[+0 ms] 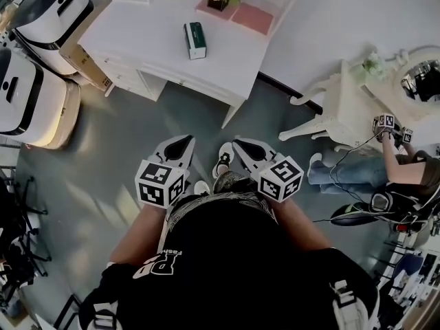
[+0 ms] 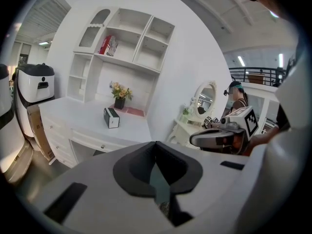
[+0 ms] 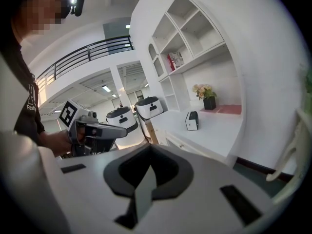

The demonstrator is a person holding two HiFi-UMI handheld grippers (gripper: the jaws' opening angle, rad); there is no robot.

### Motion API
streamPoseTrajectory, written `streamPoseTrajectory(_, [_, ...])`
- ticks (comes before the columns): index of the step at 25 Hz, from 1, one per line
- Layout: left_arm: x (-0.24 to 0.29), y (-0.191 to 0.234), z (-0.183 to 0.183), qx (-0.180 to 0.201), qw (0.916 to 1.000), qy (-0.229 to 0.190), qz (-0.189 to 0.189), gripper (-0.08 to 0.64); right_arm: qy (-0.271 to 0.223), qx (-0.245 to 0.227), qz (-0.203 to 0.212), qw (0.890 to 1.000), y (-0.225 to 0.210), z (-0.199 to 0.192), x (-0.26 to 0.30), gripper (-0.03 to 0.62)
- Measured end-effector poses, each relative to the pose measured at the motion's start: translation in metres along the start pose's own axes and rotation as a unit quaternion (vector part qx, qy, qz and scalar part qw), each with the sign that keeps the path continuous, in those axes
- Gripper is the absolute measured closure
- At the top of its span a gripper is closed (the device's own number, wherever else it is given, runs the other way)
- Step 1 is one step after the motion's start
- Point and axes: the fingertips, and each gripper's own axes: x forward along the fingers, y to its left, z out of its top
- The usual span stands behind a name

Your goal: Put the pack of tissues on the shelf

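Pack of tissues (image 1: 195,40) stands on white worktop (image 1: 137,36), below shelf (image 2: 122,58). Left gripper (image 1: 180,143) and right gripper (image 1: 247,146) both squeezed closed, empty. Held low near body, likely because tissues too far to grab.

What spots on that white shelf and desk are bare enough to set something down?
Shelf: the cubbies right of the red items look bare. Desk: open top left of the tissue pack. Crowded at the back, by the flowers and pink mat.
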Motion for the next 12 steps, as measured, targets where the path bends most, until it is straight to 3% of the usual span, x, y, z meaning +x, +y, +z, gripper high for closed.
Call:
streamPoseTrajectory(6, [0.019, 0.012, 0.004, 0.0, 0.9999, 0.007, 0.007, 0.546, -0.004, 0.007, 0.01, 1.0, -0.023, 0.01, 0.022, 0.583])
streamPoseTrajectory(12, [0.048, 0.033, 0.032, 0.012, 0.9997, 0.006, 0.019, 0.546, -0.015, 0.012, 0.016, 1.0, -0.059, 0.038, 0.054, 0.583])
